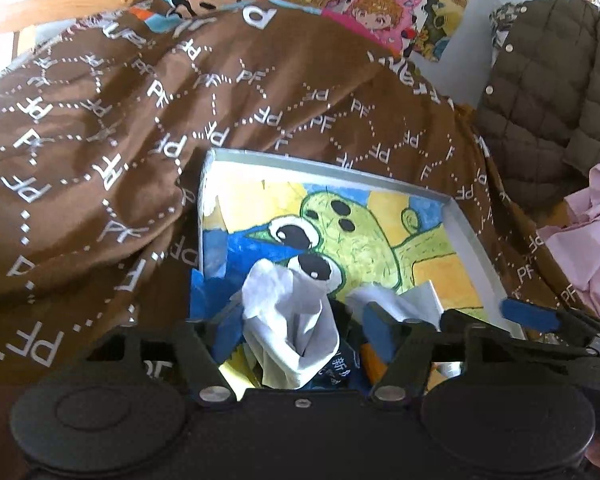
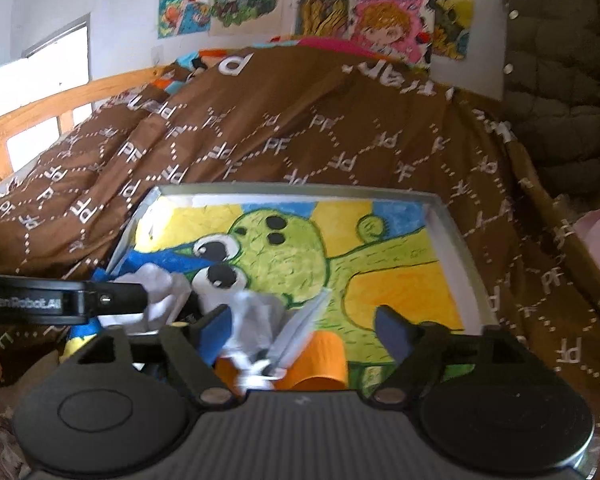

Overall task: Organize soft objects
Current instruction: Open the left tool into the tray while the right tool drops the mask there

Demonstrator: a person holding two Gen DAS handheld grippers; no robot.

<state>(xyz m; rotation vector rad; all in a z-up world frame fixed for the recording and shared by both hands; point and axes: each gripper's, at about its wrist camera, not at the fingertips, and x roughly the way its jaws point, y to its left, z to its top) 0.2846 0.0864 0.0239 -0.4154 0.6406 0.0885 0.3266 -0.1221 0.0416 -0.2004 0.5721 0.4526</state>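
Note:
A framed cartoon painting point(image 1: 380, 220) of a green creature lies on a brown "PF" blanket point(image 1: 100, 128); it also shows in the right wrist view point(image 2: 380, 260). A tissue pack with white tissue point(image 1: 288, 320) sticking up sits at the painting's near edge. My left gripper point(image 1: 300, 328) is open, its blue fingers either side of the tissue. My right gripper point(image 2: 304, 332) is open over the painting, with white tissue point(image 2: 252, 320) and folded paper between its fingers. The right gripper's finger point(image 1: 532, 314) shows at the right of the left wrist view.
A dark green quilted jacket point(image 1: 548, 92) hangs at the right. Pink cloth point(image 1: 588, 240) lies at the right edge. Cartoon posters point(image 2: 388, 16) cover the wall. A wooden bed rail point(image 2: 40, 112) runs on the left. The brown blanket point(image 2: 300, 120) is heaped behind the frame.

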